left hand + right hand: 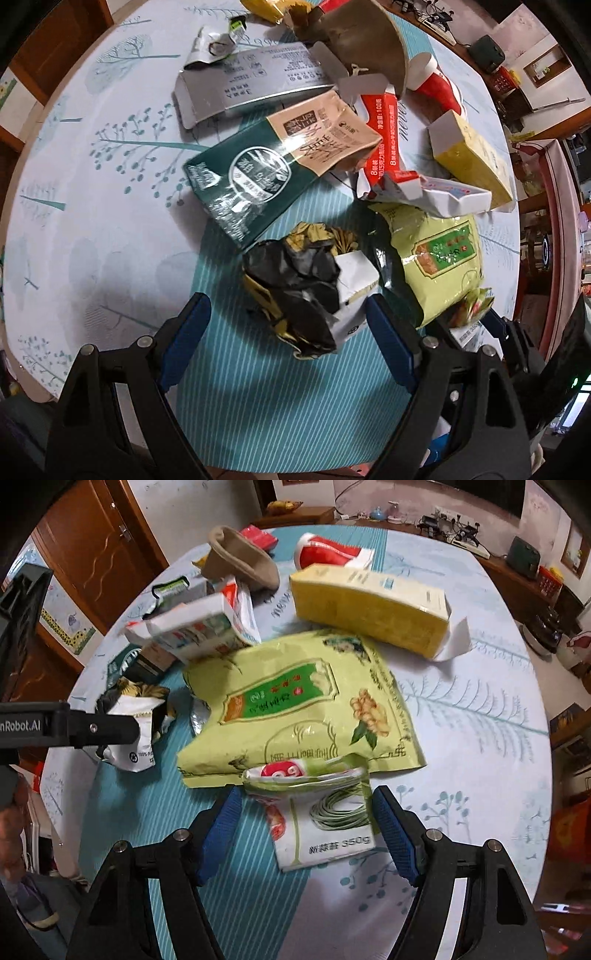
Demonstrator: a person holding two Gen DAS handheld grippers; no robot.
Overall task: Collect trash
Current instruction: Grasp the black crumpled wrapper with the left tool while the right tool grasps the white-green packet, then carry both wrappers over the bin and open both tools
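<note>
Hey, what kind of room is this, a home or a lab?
Most likely a lived-in home, a dining or living room. A round table with a printed tree-pattern cloth holds the trash, a wooden door stands behind it, and a sideboard carries cables and small appliances.

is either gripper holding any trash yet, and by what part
Nothing is held. Both sets of jaws stand open: left gripper around a crumpled black-and-white wrapper, right gripper around a white noodle packet.

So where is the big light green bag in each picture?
Left wrist view: the light green bag lies at right, just beyond the right tong.
Right wrist view: the same bag fills the middle, above the tongs.
Shared landmark: the yellow box lies beyond it in both.
</note>
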